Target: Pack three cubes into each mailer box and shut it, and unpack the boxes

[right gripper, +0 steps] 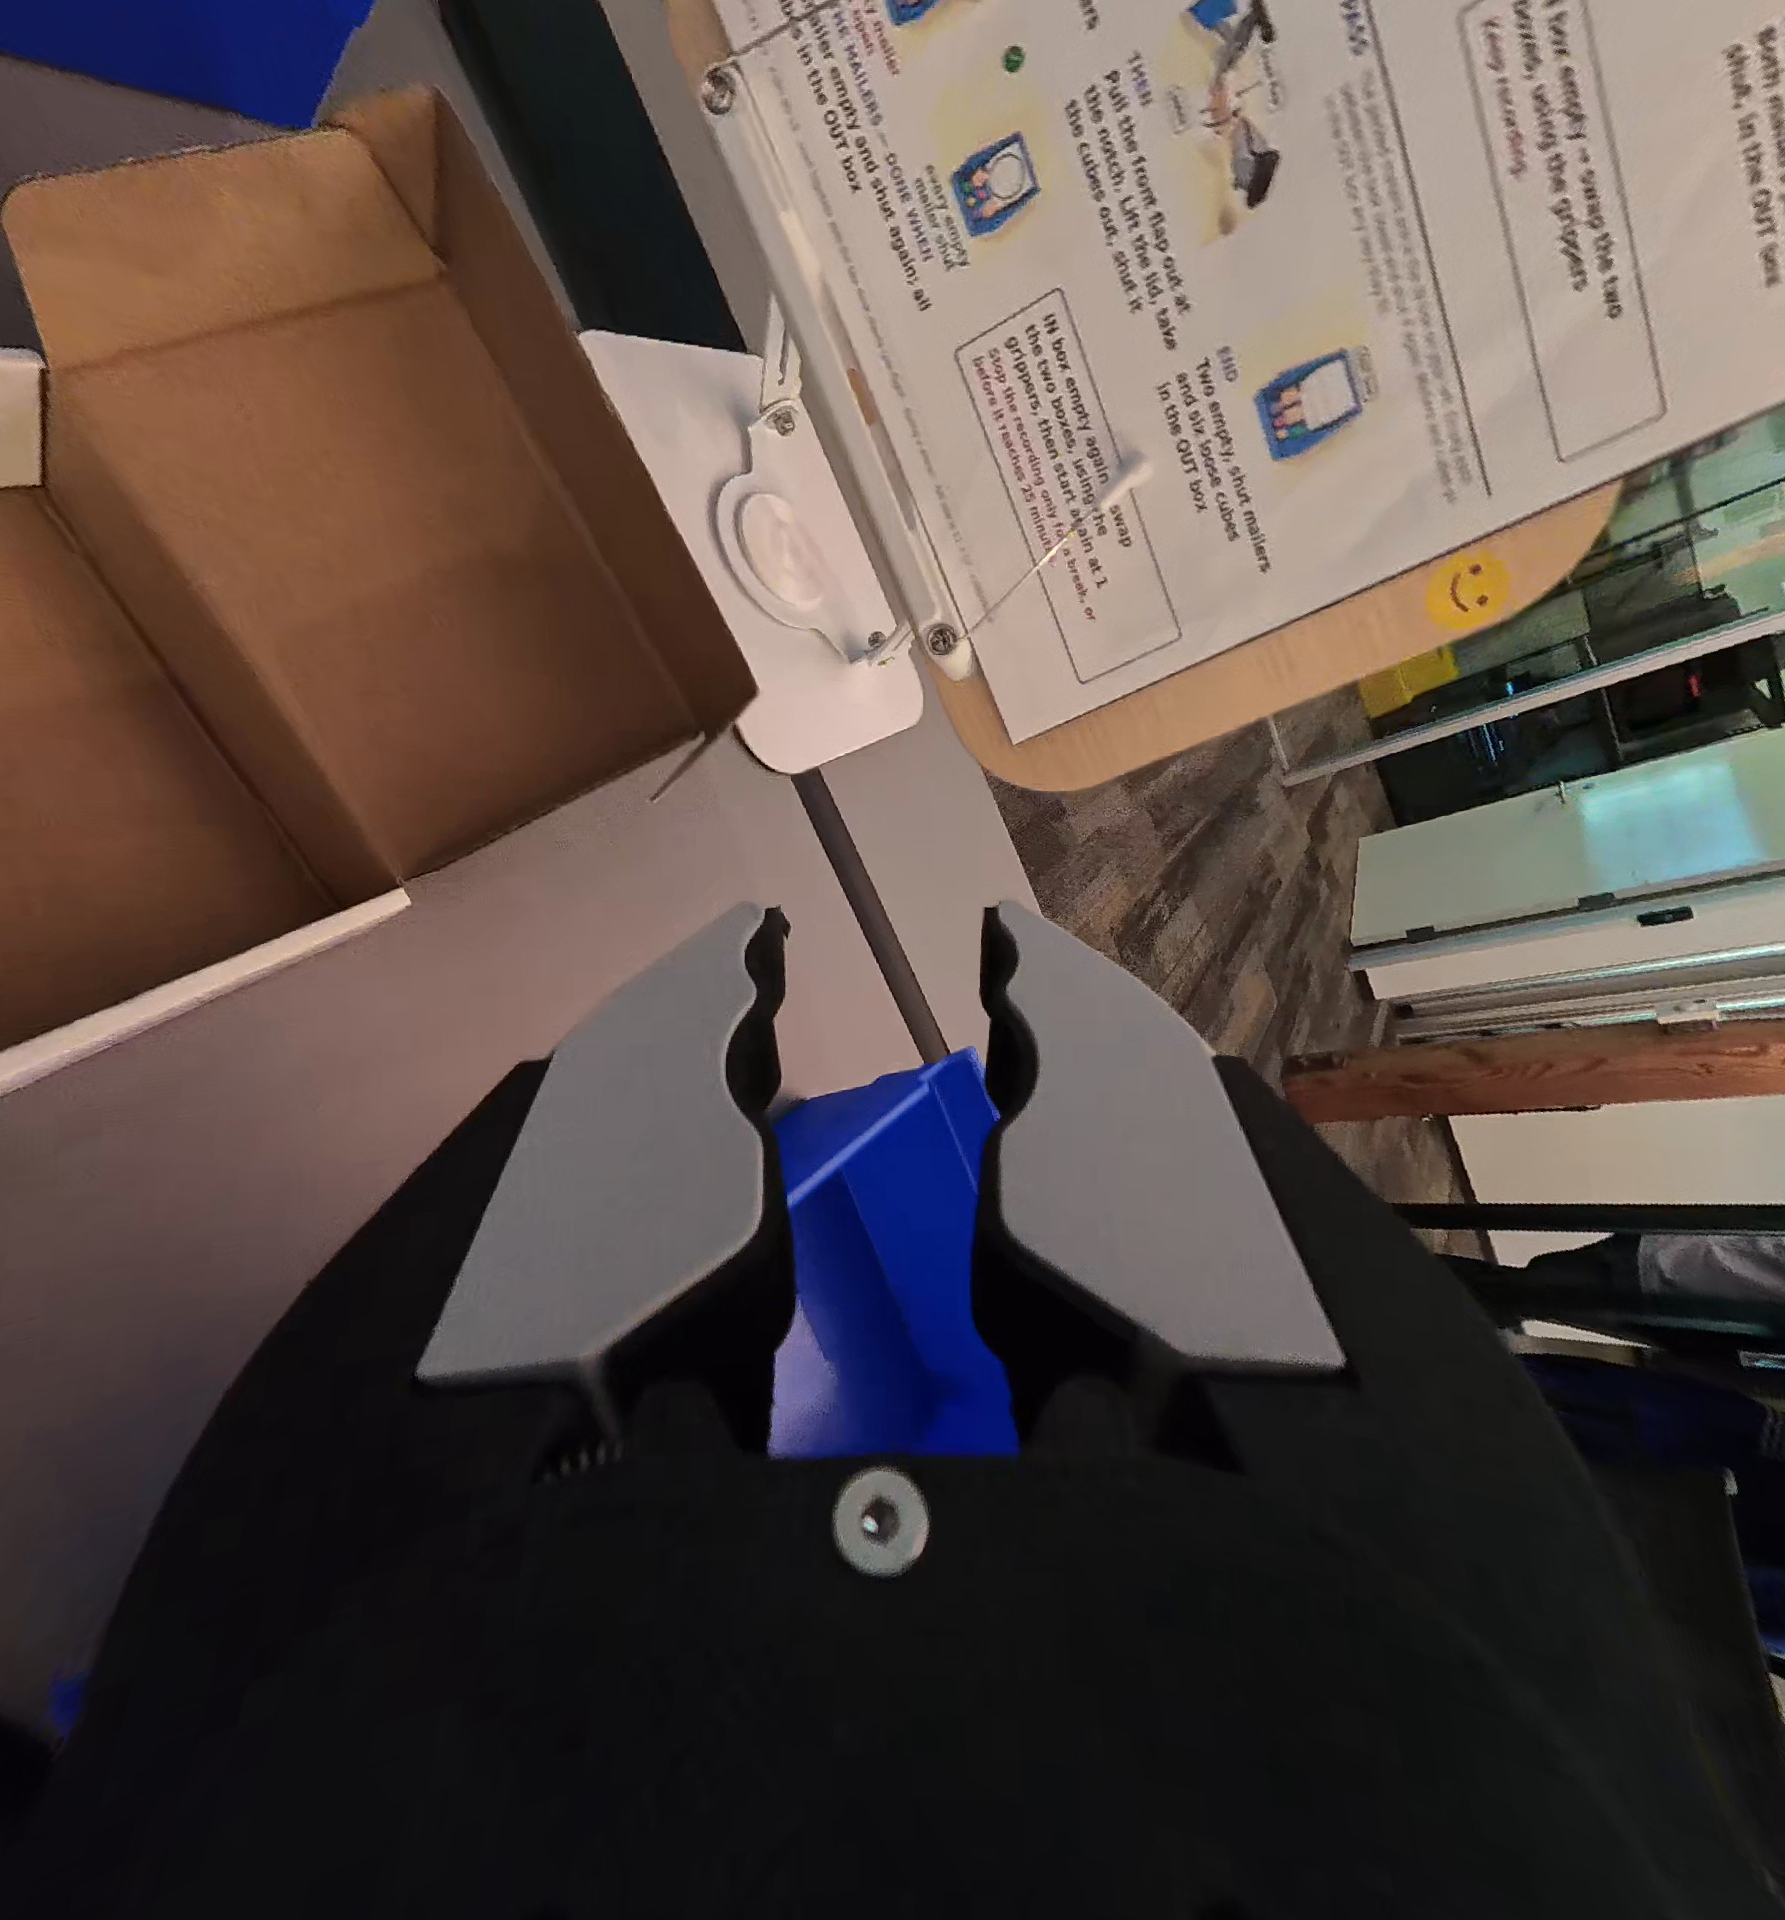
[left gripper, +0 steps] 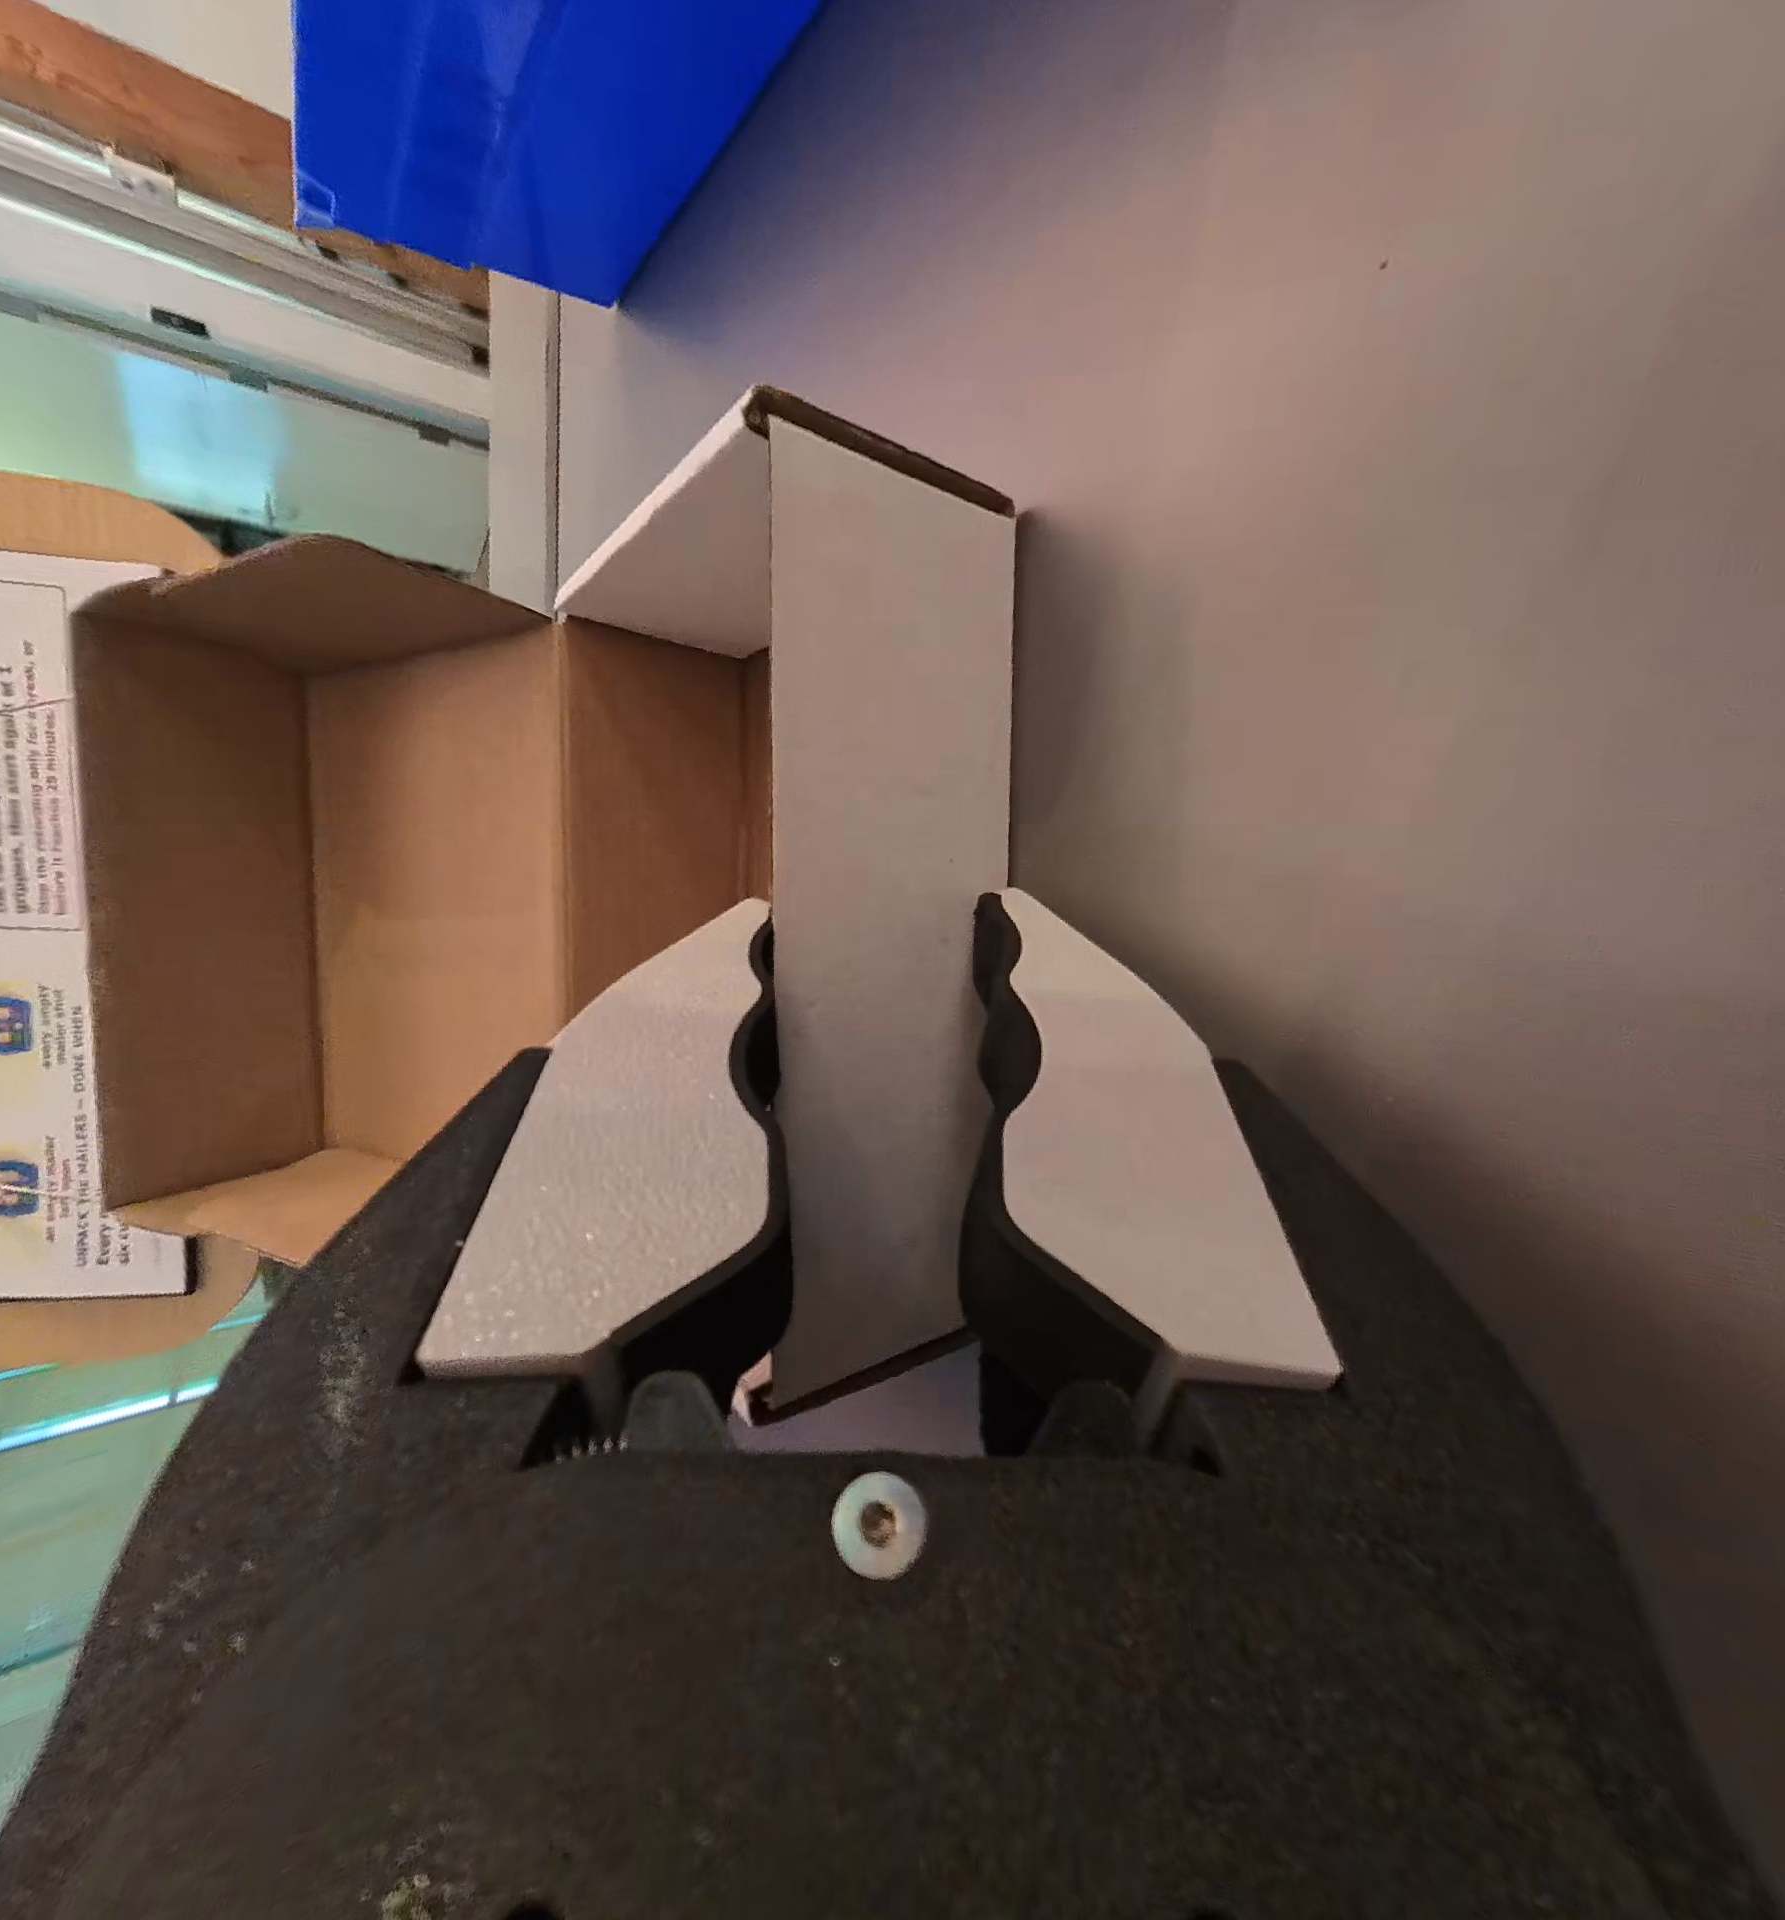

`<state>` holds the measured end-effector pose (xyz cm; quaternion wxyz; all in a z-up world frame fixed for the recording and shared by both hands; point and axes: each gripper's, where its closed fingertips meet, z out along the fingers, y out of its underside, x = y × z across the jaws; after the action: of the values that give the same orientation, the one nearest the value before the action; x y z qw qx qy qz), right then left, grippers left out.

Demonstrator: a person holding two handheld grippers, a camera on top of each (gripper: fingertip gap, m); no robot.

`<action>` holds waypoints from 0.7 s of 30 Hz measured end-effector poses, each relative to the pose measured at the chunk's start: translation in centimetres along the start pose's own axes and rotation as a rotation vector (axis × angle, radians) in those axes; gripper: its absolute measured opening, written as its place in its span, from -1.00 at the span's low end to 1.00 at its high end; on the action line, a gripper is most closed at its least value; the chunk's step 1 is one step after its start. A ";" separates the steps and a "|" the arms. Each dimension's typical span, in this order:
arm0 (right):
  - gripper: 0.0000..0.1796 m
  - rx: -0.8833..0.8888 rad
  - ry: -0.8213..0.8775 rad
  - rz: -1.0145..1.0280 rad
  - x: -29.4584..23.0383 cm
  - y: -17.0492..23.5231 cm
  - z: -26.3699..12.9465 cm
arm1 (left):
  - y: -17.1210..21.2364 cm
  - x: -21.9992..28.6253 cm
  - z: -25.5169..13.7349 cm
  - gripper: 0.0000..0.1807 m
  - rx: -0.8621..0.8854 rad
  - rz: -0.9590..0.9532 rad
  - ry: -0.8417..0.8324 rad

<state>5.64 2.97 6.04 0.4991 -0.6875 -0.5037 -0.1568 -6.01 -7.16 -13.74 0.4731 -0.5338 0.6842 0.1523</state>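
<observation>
1. Mailer box [left gripper: 514,883], white outside and brown inside, lies open on the grey table [left gripper: 1387,831]; in the left wrist view its inside shows no cubes.
2. Its white front wall [left gripper: 888,831] runs straight between the fingers of the left tongs [left gripper: 872,914]. The left finger's dark pad touches the wall's inner side, while the right finger [left gripper: 1127,1143] stands just off the outer side with a thin gap, so the tongs straddle the wall without being clenched on it.
3. A short white side flap [left gripper: 680,540] of the box angles away at the far end of that wall.
4. A blue bin [left gripper: 514,135] sits on the table beyond the box, well apart from it.
5. An instruction sheet [left gripper: 15,914] on a tan board shows past the box's open lid side in the left wrist view.
6. In the right wrist view the right tongs [right gripper: 880,925] are released, with nothing between the tips.
7. A blue bin corner [right gripper: 888,1247] shows through the gap low between their fingers; whether the pads touch it I cannot tell.
8. The open mailer box [right gripper: 348,520] lies to the left of the right tongs, near but not touching.
9. A white clip stand [right gripper: 794,540] on a thin grey rod holds the instruction sheet [right gripper: 1283,260] ahead of the right tongs.
</observation>
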 end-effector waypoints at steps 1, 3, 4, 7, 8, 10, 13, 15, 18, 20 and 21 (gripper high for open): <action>-0.58 0.007 0.000 0.011 0.2 0.2 -0.3 | 0.0 0.0 0.0 -0.62 0.015 0.002 0.010; -0.58 0.013 0.002 0.029 0.6 0.5 -0.6 | 0.2 -0.1 0.0 -0.63 0.015 -0.004 0.026; -0.58 0.011 0.003 0.034 0.7 0.7 -0.7 | 0.4 -0.1 0.0 -0.64 0.006 -0.017 0.034; -0.58 -0.006 -0.001 0.030 0.8 1.3 -0.6 | 0.5 -0.1 -0.1 -0.64 0.006 -0.002 0.030; -0.58 -0.012 -0.002 0.029 0.8 1.5 -0.6 | 0.6 -0.1 -0.1 -0.63 0.010 0.009 0.026; -0.58 -0.023 -0.007 0.032 0.7 1.7 -0.4 | 0.6 -0.1 -0.1 -0.63 0.013 0.015 0.023; -0.58 -0.044 -0.013 0.022 0.5 2.1 -0.1 | 0.8 -0.2 -0.1 -0.63 0.015 0.016 0.023; -0.58 -0.053 -0.022 0.015 0.3 2.2 0.1 | 0.9 -0.2 -0.1 -0.63 0.012 0.012 0.024; -0.58 -0.060 -0.031 0.007 0.0 2.2 0.3 | 1.0 -0.3 -0.2 -0.63 0.012 0.015 0.018; -0.58 -0.069 -0.035 0.001 -0.2 2.4 0.4 | 1.1 -0.3 -0.2 -0.62 0.010 0.017 0.009; -0.58 -0.075 -0.035 -0.002 -0.2 2.5 0.5 | 1.1 -0.4 -0.2 -0.61 0.007 0.018 0.001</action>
<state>7.51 3.30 4.39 0.4639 -0.7078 -0.5069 -0.1640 -7.10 -6.61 -13.66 0.4731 -0.5260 0.6898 0.1541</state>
